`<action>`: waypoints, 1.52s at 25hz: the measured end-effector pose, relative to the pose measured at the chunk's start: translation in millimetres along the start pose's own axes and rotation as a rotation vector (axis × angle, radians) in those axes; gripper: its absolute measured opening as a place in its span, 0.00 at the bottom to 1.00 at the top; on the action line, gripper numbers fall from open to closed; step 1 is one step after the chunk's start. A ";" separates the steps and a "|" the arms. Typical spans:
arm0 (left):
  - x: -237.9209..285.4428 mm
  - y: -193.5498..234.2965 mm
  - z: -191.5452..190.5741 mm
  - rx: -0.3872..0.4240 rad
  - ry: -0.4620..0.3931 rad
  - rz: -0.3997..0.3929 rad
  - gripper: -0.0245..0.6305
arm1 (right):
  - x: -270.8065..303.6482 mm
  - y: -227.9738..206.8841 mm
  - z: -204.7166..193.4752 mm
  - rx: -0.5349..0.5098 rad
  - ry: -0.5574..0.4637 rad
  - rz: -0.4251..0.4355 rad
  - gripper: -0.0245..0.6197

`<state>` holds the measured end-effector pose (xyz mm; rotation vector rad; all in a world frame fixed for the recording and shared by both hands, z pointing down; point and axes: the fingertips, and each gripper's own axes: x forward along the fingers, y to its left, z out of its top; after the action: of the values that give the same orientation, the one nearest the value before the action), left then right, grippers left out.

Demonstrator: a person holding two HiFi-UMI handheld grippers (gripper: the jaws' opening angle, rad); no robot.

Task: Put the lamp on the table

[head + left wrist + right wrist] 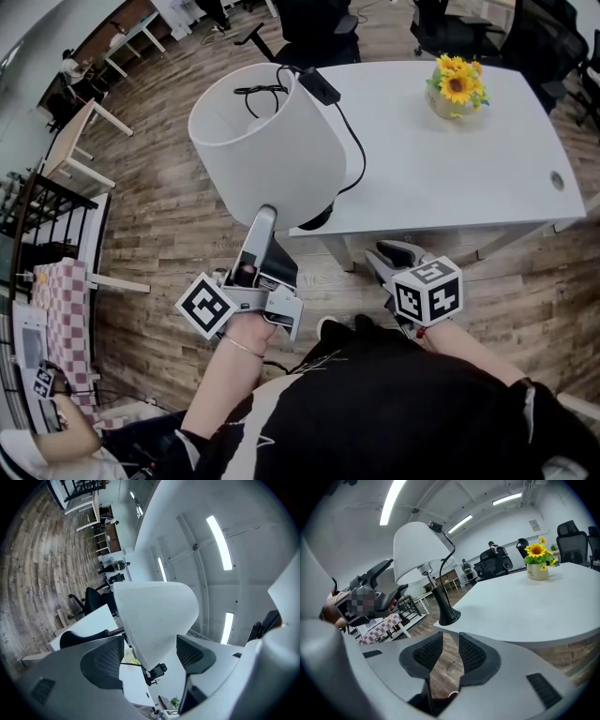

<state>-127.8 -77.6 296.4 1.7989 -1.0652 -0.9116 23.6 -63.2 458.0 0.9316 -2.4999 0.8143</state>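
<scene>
The lamp's white shade (267, 141) stands over its black base (317, 220), which rests on the white table (441, 169) at the near left corner. In the right gripper view the lamp (419, 545) is upright on its base (449, 617). My left gripper (267, 220) reaches up to the shade's near side and is open; the shade's wall (154, 616) lies between its spread pads without being pressed. My right gripper (386, 258) hangs below the table's front edge. Its jaws (450, 651) stand a little apart with only floor between them.
A pot of sunflowers (457, 84) stands at the table's far right. The lamp's black cord and adapter (319, 86) lie on the table behind the shade. Black office chairs (319, 28) stand beyond the table. A checked cloth (61, 309) and white frames are at the left.
</scene>
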 end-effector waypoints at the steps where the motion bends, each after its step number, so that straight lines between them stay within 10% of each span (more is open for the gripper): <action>1: -2.4 0.7 2.6 -0.003 -0.019 0.002 0.56 | -0.2 1.1 -1.0 -0.015 0.008 0.002 0.22; 14: -70.1 22.6 23.4 -0.073 -0.223 0.055 0.55 | -20.9 -10.7 10.4 0.006 -0.034 -0.034 0.10; 19: -79.0 3.9 1.6 0.102 -0.096 0.026 0.08 | -45.0 -2.9 41.0 0.017 -0.120 0.018 0.07; 29: -95.4 -13.4 -25.6 0.522 0.050 0.202 0.06 | -94.6 29.3 95.1 -0.028 -0.267 0.108 0.07; 38: -112.9 -23.0 -46.8 0.524 0.011 0.248 0.06 | -116.9 27.5 80.5 -0.080 -0.232 0.116 0.06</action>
<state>-122.2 45.6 312.5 2.0164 -1.5859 -0.4970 79.6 -40.3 326.7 0.9067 -2.7868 0.6682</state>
